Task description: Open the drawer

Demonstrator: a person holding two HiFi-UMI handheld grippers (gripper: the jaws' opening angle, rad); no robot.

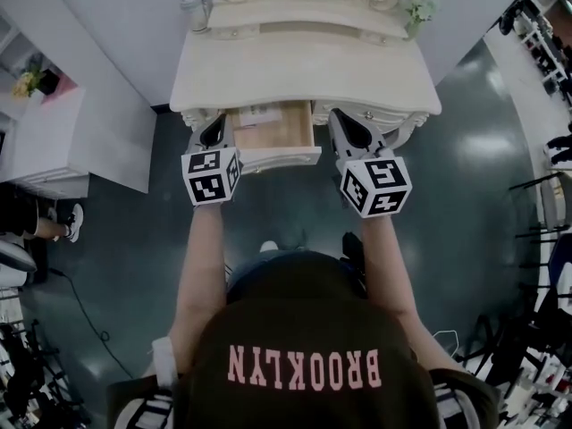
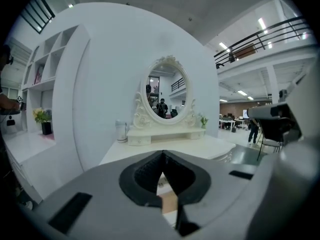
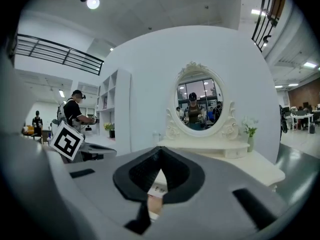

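Note:
The cream dressing table stands against the wall, and its middle drawer is pulled out, showing a wooden inside with a paper in it. My left gripper hangs just left of the drawer, shut and empty. Just right of the drawer, my right gripper is also shut and empty. In the left gripper view the left gripper points nearly level at the oval mirror, its pads meeting at the tip. The right gripper faces the mirror the same way.
A white shelf unit stands to the table's left, with a person's foot on the floor beside it. A jar and a small plant sit on the table's raised back. Chairs and stands crowd the right.

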